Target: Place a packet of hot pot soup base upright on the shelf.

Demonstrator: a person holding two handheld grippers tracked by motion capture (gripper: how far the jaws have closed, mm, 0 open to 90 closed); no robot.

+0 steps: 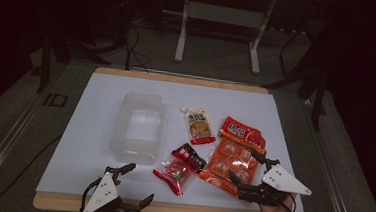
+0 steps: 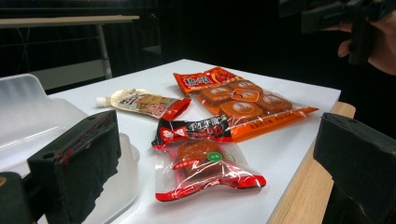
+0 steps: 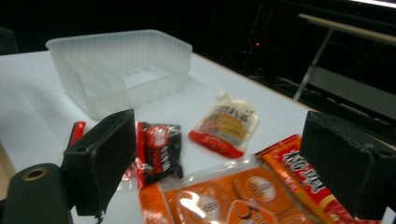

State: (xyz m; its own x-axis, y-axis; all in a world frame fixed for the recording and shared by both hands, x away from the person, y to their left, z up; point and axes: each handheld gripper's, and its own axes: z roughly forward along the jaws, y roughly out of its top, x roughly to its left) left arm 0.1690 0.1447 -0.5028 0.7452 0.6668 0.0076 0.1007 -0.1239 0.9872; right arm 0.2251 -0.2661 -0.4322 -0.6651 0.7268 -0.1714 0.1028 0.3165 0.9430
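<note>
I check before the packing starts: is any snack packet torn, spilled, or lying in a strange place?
Nothing stands out. The snack packets lie loose and closed on the white table, a few overlapping, beside the clear plastic container, which stands upright. Both grippers are open, holding nothing.

**Two snack packs nearest your grippers**

In front of your right gripper you see the large orange pack of round cakes (image 1: 231,164). It lies flat on the white table, its clear window up, near the front edge. In front of your left gripper lies the small clear packet with red ends (image 1: 174,174), a little puffed, just beside the orange pack.
</note>
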